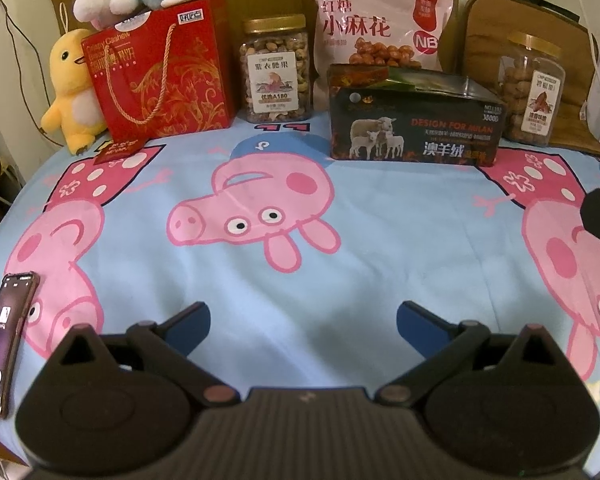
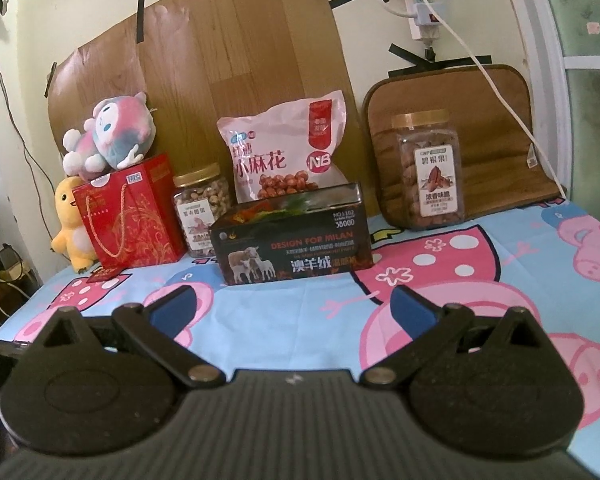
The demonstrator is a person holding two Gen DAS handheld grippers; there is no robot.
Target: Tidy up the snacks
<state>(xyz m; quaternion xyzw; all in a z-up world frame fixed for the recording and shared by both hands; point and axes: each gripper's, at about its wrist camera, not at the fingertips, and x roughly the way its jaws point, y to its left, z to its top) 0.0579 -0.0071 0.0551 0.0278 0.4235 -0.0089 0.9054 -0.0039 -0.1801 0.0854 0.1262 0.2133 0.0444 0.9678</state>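
Along the back of the pig-print cloth (image 1: 300, 280) stand a red gift bag (image 1: 160, 72) (image 2: 132, 220), a gold-lidded nut jar (image 1: 277, 68) (image 2: 201, 210), a pink snack bag (image 1: 376, 20) (image 2: 288, 152), and a second nut jar (image 1: 534, 88) (image 2: 430, 168) at the right. A black open box (image 1: 414, 120) (image 2: 292, 240) with packets inside sits in front of the pink bag. My left gripper (image 1: 303, 328) is open over the near cloth, nothing between its fingers. My right gripper (image 2: 294, 306) is open too, short of the black box.
A phone (image 1: 4, 340) lies at the left edge of the cloth. A yellow plush duck (image 1: 74, 88) and a pink-blue plush (image 2: 112, 136) sit by and on the red bag. A brown cushion (image 2: 480, 128) leans on the wall. Cables (image 2: 480, 60) hang at the right.
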